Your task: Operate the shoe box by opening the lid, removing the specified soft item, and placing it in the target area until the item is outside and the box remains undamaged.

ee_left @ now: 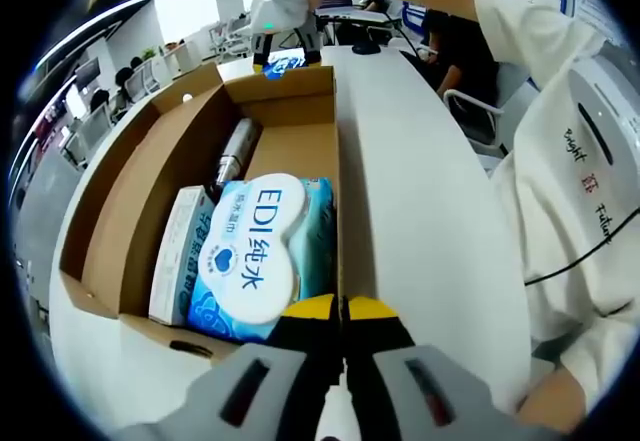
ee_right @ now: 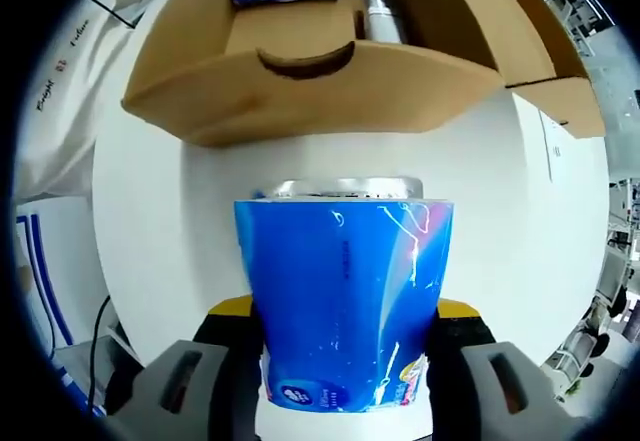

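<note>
An open cardboard shoe box [ee_left: 290,146] lies on a white table. Inside it are a blue-and-white wipes pack [ee_left: 262,251] printed "EDI", a small white carton [ee_left: 178,253] and a metal bottle [ee_left: 238,156]. My left gripper [ee_left: 342,309] is shut, its yellow tips meeting at the near end of the box's right wall; whether cardboard is pinched is unclear. My right gripper [ee_right: 345,333] is shut on a blue soft pack [ee_right: 345,301], held over the table in front of the box's end flap [ee_right: 300,76]. That gripper [ee_left: 280,23] and a gloved hand sit beyond the box's far end.
White table [ee_right: 150,261] surrounds the box, with a broad bare strip [ee_left: 420,201] along its right side. A person in a white coat [ee_left: 580,161] stands at the right. Chairs, desks and other people fill the background.
</note>
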Available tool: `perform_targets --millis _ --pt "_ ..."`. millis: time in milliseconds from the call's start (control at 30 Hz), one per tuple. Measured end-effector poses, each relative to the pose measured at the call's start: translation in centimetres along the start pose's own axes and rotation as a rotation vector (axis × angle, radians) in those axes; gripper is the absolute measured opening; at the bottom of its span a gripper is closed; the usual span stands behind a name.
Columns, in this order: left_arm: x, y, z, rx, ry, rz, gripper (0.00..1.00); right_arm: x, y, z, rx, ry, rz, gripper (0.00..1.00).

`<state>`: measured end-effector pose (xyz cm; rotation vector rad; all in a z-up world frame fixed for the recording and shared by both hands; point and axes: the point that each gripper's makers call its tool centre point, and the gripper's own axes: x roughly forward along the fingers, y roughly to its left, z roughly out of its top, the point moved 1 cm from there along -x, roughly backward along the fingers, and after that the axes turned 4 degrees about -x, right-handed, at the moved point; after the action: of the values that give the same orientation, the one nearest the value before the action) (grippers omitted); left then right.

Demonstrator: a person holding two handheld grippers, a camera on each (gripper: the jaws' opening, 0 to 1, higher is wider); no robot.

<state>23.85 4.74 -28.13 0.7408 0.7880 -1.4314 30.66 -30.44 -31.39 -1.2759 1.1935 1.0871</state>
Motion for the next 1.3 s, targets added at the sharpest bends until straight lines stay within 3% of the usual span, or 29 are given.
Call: perform_targets --millis 600,700,767,1167,1300 --pt "0.0 0.2 -0.1 0.000 -0.002 0.001 0.01 -0.7 -0.3 -0.2 0.022 0.018 -0.102 0.66" --pt "0.1 0.2 -0.1 0.000 -0.002 0.003 0.01 -0.9 -0.2 -0.5 0.085 0.023 -0.125 0.66" --pt "0.1 0.2 -0.1 0.000 -0.002 0.001 0.01 -1.0 -0.1 -0.4 0.054 0.011 -0.137 0.65" --pt "0.0 0.2 -0.1 0.002 -0.001 0.000 0.01 -2.4 0.5 -0.4 0.084 -0.009 -0.197 0.64" --pt "0.0 0.2 -0.1 0.000 -0.001 0.000 0.01 -3.5 0.2 0.0 0.176 -0.093 -0.224 0.62"
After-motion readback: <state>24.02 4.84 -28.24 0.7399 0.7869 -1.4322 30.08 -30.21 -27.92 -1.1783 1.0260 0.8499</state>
